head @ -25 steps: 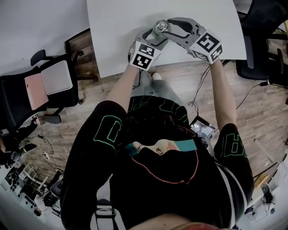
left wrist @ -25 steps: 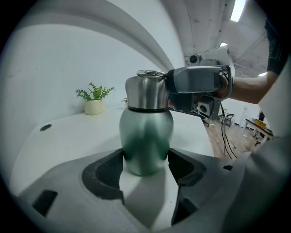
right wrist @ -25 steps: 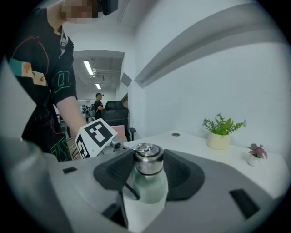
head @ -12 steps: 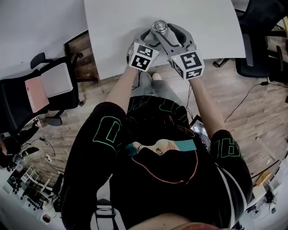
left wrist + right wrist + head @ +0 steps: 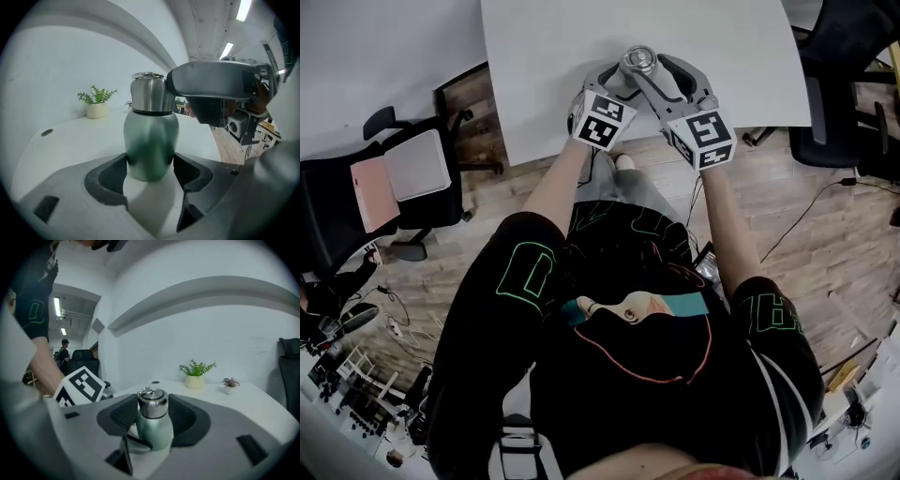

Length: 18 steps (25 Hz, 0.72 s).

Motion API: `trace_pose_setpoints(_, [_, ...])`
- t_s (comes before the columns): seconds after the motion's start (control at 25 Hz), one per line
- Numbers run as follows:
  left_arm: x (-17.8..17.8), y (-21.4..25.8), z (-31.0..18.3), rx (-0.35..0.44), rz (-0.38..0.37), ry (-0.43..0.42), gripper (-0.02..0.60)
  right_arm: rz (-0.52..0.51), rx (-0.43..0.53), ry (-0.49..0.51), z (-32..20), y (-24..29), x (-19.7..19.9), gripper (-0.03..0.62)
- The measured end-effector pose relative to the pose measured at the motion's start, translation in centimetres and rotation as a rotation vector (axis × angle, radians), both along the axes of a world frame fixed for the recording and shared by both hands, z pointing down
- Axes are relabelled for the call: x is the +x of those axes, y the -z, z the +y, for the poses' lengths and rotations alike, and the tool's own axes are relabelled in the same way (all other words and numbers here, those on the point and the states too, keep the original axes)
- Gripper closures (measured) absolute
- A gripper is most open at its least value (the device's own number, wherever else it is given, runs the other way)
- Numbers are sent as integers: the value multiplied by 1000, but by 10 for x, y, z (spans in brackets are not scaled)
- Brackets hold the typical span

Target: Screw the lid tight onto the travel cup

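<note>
White table (image 5: pixel 544 75), wooden floor (image 5: pixel 825 216)

My right hand-held gripper (image 5: pixel 644 67), clamped on the lid (image 5: pixel 152 403), is swung round it now. Its marker cube (image 5: pixel 700 139) sits nearer my body, and my forearm (image 5: pixel 727 220) is drawn inward.

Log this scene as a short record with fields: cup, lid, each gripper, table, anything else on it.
cup: green body, upright on the table
lid: steel, sitting on the cup's top
left gripper: jaws clamped on the cup's lower body
right gripper: jaws closed on the lid
table: white
other: potted plant behind the cup
</note>
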<state>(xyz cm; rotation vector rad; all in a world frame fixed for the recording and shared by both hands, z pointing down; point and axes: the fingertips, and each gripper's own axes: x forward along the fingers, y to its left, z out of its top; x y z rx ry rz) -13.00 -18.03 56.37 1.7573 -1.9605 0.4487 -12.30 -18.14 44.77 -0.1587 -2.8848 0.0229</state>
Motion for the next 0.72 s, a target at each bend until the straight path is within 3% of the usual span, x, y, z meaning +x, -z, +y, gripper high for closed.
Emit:
trace_pose_setpoints(0.44, [3,-2,-2,-2,9,-6,264,80,79,464,2,2,-7,374])
trace_pose_setpoints(0.72, [0,-1,0,-1,9,-9,264,132,33,595,9,-3,-19,358])
